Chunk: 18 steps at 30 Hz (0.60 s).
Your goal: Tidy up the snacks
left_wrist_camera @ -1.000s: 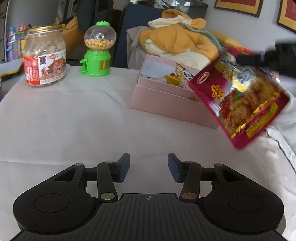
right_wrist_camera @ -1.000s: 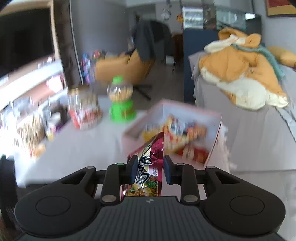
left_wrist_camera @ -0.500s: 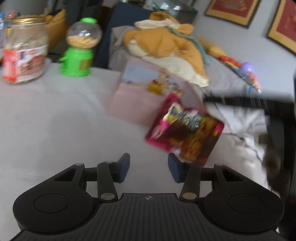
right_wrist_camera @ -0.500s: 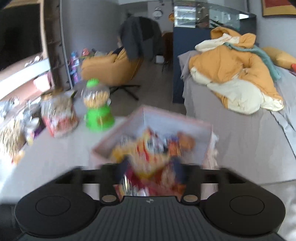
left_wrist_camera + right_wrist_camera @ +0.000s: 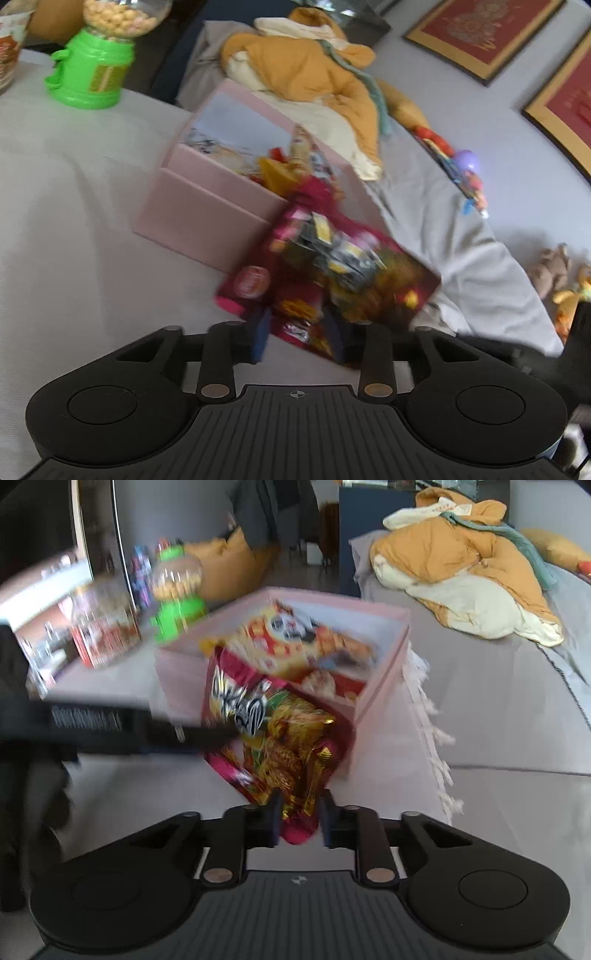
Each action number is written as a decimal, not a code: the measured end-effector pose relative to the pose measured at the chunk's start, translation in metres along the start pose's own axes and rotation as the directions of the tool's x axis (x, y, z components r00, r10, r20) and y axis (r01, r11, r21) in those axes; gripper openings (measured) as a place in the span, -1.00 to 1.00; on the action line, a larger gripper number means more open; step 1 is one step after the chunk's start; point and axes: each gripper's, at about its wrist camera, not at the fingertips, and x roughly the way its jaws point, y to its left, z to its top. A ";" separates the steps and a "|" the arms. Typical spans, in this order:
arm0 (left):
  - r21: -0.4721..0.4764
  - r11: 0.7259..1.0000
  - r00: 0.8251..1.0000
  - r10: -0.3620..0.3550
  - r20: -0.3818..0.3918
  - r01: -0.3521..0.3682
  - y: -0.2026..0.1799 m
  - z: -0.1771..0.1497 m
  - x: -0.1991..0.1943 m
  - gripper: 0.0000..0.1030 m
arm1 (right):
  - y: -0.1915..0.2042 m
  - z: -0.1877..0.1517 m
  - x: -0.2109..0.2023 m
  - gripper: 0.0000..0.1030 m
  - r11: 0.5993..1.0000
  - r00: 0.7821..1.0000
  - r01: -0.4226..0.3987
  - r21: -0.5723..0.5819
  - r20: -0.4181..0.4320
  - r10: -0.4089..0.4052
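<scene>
the red snack bag (image 5: 273, 734) leans against the front corner of the pink box (image 5: 380, 679) on the bench (image 5: 74, 221), and both claws are clenched on it: the right claw (image 5: 298, 821) pinches its bottom corner, the left claw (image 5: 299, 338) grips its near edge. more snack packs (image 5: 295, 638) sit in the box. a green candy dispenser (image 5: 96, 59) stands behind it.

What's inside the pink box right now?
The pink box holds a yellow-and-red snack bag with a panda face and more packets beneath it. The red snack bag hides its near corner.
</scene>
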 end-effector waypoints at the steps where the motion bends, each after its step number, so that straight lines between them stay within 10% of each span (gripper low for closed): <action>1: 0.021 1.000 1.000 -0.009 0.024 0.008 -0.006 0.001 -0.004 -0.38 | -0.001 0.003 -0.005 -0.86 1.000 0.999 -0.024 0.011 0.023 0.024; 12: 0.177 0.980 0.989 0.069 0.134 -0.092 -0.034 0.034 -0.008 -0.39 | 0.000 0.061 -0.037 -0.86 0.998 0.968 -0.062 0.003 0.242 0.059; 18: 0.192 0.950 0.948 0.195 0.250 -0.246 -0.037 0.059 -0.009 -0.38 | -0.015 0.081 -0.011 -0.84 1.000 0.970 0.006 0.022 0.243 -0.011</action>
